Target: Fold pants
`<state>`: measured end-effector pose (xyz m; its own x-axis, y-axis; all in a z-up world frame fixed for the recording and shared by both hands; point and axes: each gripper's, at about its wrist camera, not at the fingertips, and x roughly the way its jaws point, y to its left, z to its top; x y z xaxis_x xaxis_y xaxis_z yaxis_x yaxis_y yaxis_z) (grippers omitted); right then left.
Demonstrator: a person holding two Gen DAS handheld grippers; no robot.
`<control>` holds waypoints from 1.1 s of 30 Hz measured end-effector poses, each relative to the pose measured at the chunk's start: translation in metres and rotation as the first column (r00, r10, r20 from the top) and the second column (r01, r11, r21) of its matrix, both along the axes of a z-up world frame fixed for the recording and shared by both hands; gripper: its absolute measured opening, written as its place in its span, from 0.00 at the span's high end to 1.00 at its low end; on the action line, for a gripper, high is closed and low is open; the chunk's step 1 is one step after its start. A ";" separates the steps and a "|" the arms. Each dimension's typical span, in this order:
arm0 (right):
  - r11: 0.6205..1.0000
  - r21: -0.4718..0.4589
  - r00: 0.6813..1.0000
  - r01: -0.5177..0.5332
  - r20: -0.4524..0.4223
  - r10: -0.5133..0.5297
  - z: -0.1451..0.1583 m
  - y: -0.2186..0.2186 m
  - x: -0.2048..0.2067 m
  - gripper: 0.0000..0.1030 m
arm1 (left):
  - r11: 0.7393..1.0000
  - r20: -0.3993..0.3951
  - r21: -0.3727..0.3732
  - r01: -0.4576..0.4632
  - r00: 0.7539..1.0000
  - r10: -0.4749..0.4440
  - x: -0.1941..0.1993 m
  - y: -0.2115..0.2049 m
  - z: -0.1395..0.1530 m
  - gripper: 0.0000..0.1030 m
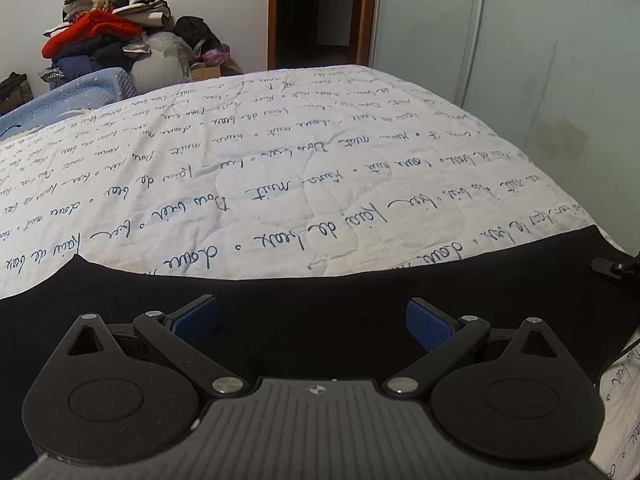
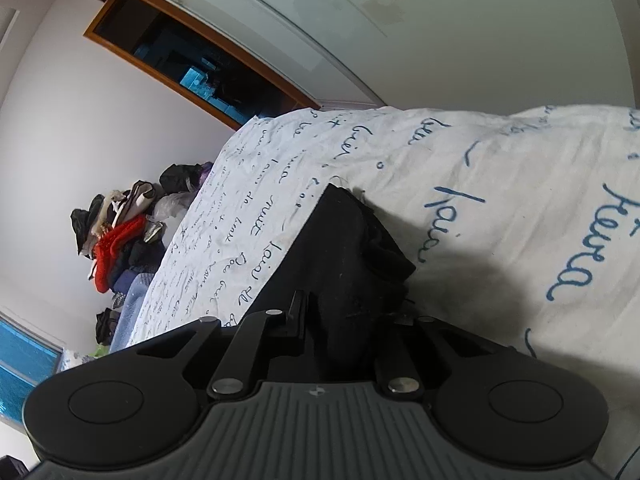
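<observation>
My left claw (image 1: 312,322) is spread wide, its two blue-padded fingers (image 1: 428,326) well apart with nothing between them. It sits just above the black pants (image 1: 320,288), which lie flat under and ahead of it as a broad dark band across the near part of the bed. Past the fabric's far edge, straight ahead of my left claw, stretches the white quilt (image 1: 280,160) printed with blue handwriting. Far ahead and to the left of that claw there is a pile of clothes (image 1: 108,28) against the wall, with a red garment in it. Directly ahead, beyond the bed, stands a dark doorway (image 1: 320,12).

My right claw (image 2: 344,316) is clenched on the pants (image 2: 344,248): a bunch of black cloth runs up between its narrowed fingers and extends forward from the tips as a rumpled ridge, its far corner resting on the quilt (image 2: 500,184). That camera is rolled sideways, so the quilt fills the space ahead and to the right of this claw, while the clothes pile (image 2: 120,232) shows off to its left. From my left claw's view, the tip of the right claw (image 1: 610,267) appears at the far right, at the edge of the black fabric.
</observation>
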<state>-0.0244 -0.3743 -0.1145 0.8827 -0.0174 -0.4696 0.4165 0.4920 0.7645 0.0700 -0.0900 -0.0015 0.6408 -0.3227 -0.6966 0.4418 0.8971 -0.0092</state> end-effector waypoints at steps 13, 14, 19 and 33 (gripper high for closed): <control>0.871 -0.421 0.967 -0.252 -0.074 0.244 0.040 0.096 0.011 0.90 | 0.919 -0.235 -0.380 0.100 0.951 -0.200 0.014 -0.028 0.025 0.01; 0.867 -0.427 0.966 -0.255 -0.083 0.243 0.039 0.098 0.008 0.90 | 0.897 -0.270 -0.425 0.121 0.929 -0.253 0.015 -0.037 0.024 0.01; 0.746 -0.603 0.959 -0.282 -0.164 0.230 0.047 0.123 0.004 0.90 | 0.881 -0.346 -0.413 0.229 0.856 -0.384 0.017 -0.097 0.022 0.01; 0.024 -0.868 0.845 -0.496 -0.476 0.245 0.033 0.246 0.006 0.89 | 0.861 -0.502 -0.390 0.327 0.708 -0.496 0.024 -0.113 -0.004 0.01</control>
